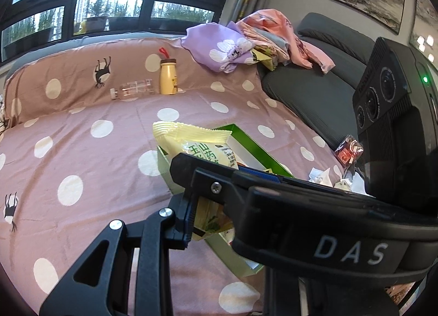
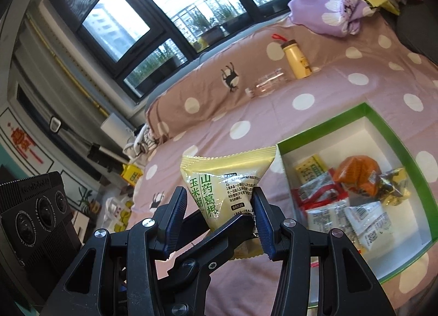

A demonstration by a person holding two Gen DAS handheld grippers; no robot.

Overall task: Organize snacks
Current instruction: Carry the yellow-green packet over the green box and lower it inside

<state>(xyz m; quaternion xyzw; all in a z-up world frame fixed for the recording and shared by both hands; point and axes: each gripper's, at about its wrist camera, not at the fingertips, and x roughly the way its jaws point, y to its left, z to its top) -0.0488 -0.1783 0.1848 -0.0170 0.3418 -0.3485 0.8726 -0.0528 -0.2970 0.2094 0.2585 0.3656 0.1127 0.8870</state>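
Nearest: left gripper (image 1: 202, 212) clamped on the low end of the packet (image 2: 227, 179), one finger across its printed face, the other hidden behind. Crossing it, right gripper (image 2: 219, 223) with jaws set narrow about the same low end: one pad at the packet's edge, a sliver of gap at the other pad, so no telling whether pressing or merely straddling.

Packet aloft over the bed (image 2: 219, 124), just beside the box (image 2: 328, 138), outside the rim in the right wrist view. Long axis roughly upright, crimped seal at the top and pointing away from both grippers, print facing the right wrist camera, body narrowing down toward the pads.

Likely step: carrying one more snack to the box. Next move, by judgement: across the green rim, then down and flat onto the bare white floor at the far end, clear of the sachets (image 2: 336, 206) heaped at the near end; then release, both sets of jaws parting without snagging each other.

Farther off: clear bottle (image 2: 269, 82) lying down, yellow bottle (image 2: 297, 61) standing, both well apart from the box.
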